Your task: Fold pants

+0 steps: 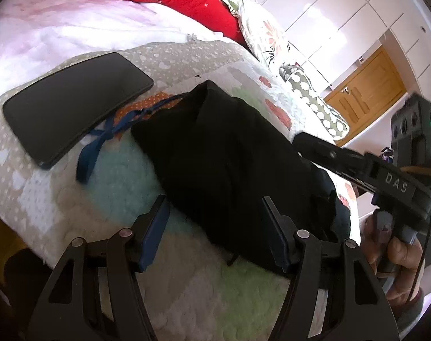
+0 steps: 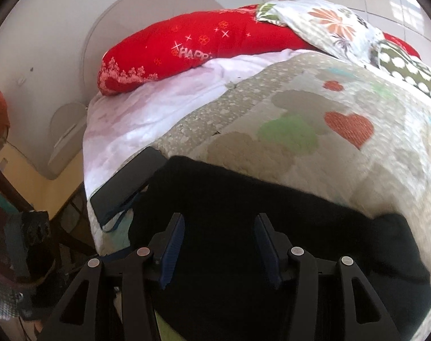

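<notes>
The pants [image 1: 232, 167] lie in a dark, folded bundle on the quilt [image 1: 187, 65] of a bed, near its front edge. A blue drawstring [image 1: 102, 139] trails out of the bundle's left end, its tip running under the corner of a black phone [image 1: 73, 105] that lies flat on the quilt just beside the pants. In the right wrist view the pants [image 2: 244, 199] fill the lower middle, with the phone [image 2: 124, 184] at their left by the bed's edge.

The left tool [image 1: 218, 233] hovers over the near edge of the bundle, its jaws spread wide and gripping nothing — the right finger sits above the dark cloth, the left one above bare quilt. The right tool [image 2: 218, 250] is likewise spread apart over the pants with nothing between its blue pads [image 2: 173, 253]; whether they touch the cloth cannot be told. From the left wrist view the right tool [image 1: 312, 142] reaches in from the right over the far end of the bundle, held by a hand [image 1: 397, 255].

Beyond the quilt lies a white sheet [image 2: 147, 108], then a red pillow [image 2: 187, 45] and a floral pillow [image 2: 329, 25] at the head of the bed.
</notes>
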### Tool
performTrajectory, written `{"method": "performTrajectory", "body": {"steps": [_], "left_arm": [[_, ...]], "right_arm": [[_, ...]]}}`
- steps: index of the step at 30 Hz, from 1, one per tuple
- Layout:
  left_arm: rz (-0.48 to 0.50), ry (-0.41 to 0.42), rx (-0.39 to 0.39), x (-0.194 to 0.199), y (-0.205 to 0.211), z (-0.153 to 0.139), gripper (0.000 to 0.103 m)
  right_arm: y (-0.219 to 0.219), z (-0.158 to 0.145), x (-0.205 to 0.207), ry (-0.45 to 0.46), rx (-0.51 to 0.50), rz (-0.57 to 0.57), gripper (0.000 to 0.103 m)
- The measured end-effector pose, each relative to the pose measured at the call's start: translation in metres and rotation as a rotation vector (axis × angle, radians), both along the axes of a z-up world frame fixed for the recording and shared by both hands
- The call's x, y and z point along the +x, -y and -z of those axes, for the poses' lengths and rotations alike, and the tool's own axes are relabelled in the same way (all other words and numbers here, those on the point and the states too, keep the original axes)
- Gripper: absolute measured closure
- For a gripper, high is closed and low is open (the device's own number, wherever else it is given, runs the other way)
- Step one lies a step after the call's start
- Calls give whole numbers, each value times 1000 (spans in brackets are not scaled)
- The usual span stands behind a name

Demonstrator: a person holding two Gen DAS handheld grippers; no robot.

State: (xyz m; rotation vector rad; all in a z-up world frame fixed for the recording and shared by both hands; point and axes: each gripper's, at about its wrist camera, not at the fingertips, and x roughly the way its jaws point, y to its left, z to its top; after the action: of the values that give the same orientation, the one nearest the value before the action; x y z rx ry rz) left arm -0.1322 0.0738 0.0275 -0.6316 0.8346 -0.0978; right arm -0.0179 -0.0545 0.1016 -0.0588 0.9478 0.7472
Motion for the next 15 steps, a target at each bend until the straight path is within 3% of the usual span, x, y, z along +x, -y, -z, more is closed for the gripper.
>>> {"method": "performTrajectory", "body": {"steps": [5,11,15], "left_arm": [[5,-6,-10,5,-6,0,38],[11,28,-28,-12,-22,0,38],[4,33,21,-23,-36,-8,38]], "right_arm": [[-27,2,8,20,-42,-40,53],[-42,6,-23,47,-64,-163,53],[-38,12,-47,62,-92,-192,53]]}}
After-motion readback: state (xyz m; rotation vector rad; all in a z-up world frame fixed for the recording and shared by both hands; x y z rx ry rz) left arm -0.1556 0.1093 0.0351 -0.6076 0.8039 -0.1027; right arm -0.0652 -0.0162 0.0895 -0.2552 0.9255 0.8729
